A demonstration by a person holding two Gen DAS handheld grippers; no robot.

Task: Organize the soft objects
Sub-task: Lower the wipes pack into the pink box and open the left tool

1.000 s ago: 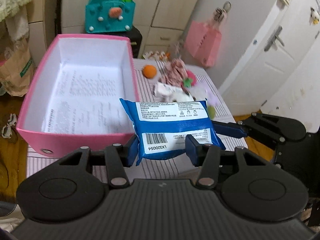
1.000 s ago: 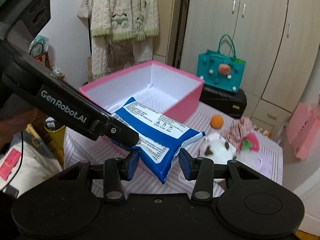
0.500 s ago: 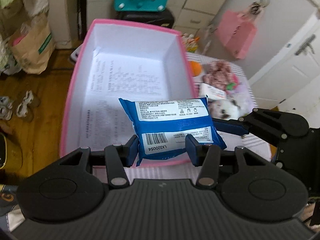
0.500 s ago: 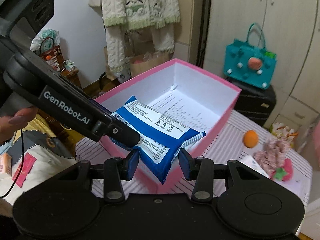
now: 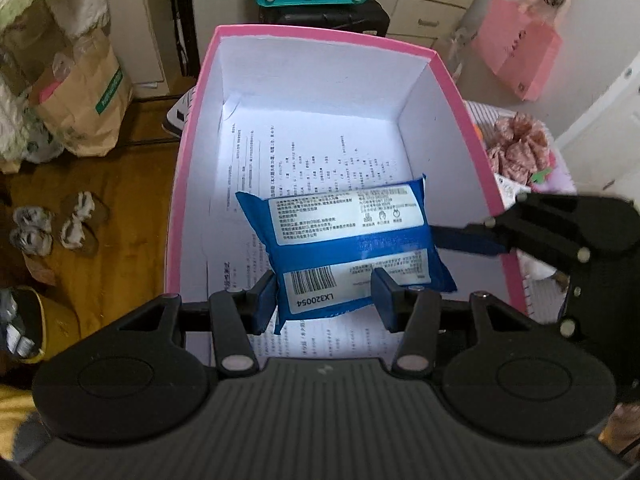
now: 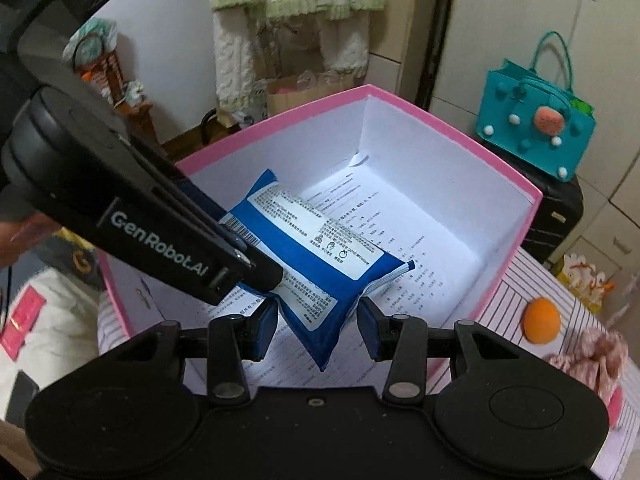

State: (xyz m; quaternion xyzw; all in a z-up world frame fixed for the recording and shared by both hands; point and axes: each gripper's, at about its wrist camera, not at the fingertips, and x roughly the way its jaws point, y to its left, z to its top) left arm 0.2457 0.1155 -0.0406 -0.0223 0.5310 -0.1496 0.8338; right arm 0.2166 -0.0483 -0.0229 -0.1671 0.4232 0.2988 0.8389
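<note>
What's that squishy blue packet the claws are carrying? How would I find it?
Look for the big pink box with white walls and printed paper on its floor. Hanging just above that paper is the blue packet, pinched by the left claw and the right claw at two edges. It is the only blue thing there, with white labels and a barcode.

The soft pack [image 5: 344,246] is blue with white labels, the box [image 5: 460,104] is pink outside and white inside.
</note>
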